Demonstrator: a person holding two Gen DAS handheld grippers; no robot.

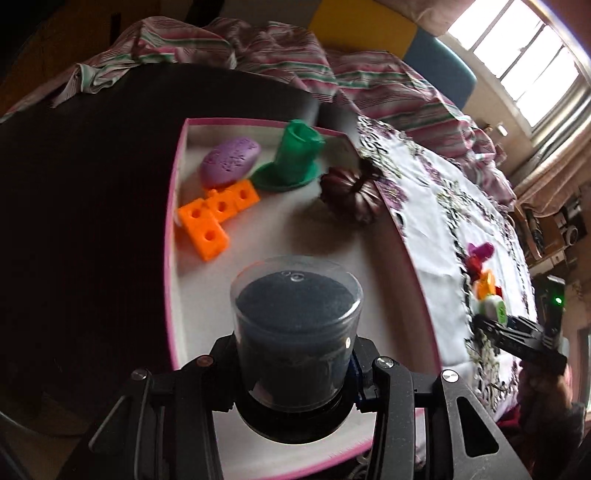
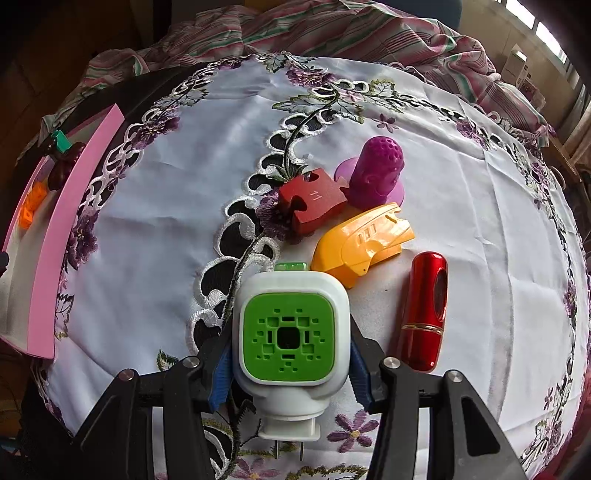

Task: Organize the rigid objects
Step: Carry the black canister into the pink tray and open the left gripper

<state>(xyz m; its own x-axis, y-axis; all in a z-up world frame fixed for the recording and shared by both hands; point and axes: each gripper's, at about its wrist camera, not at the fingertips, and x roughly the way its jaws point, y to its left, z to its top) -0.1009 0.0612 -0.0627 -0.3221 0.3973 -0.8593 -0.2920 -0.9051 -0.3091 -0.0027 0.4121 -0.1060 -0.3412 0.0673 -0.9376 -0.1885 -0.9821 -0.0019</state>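
My left gripper (image 1: 295,365) is shut on a clear plastic jar with dark contents (image 1: 295,325) and holds it over the near end of the pink-rimmed white tray (image 1: 170,258). In the tray lie a purple oval (image 1: 229,159), a green hat shape (image 1: 291,158), orange holed blocks (image 1: 214,218) and a dark ribbed pumpkin (image 1: 351,195). My right gripper (image 2: 290,354) has its blue pads against the sides of a white and green plug-in device (image 2: 291,332) resting on the cloth.
On the embroidered white cloth (image 2: 166,221) lie a red puzzle piece (image 2: 314,199), a purple dome figure (image 2: 376,173), a yellow plastic shell (image 2: 365,240) and a red cylinder (image 2: 424,310). The tray's pink wall (image 2: 70,229) stands at the left. Striped fabric (image 2: 332,33) lies behind.
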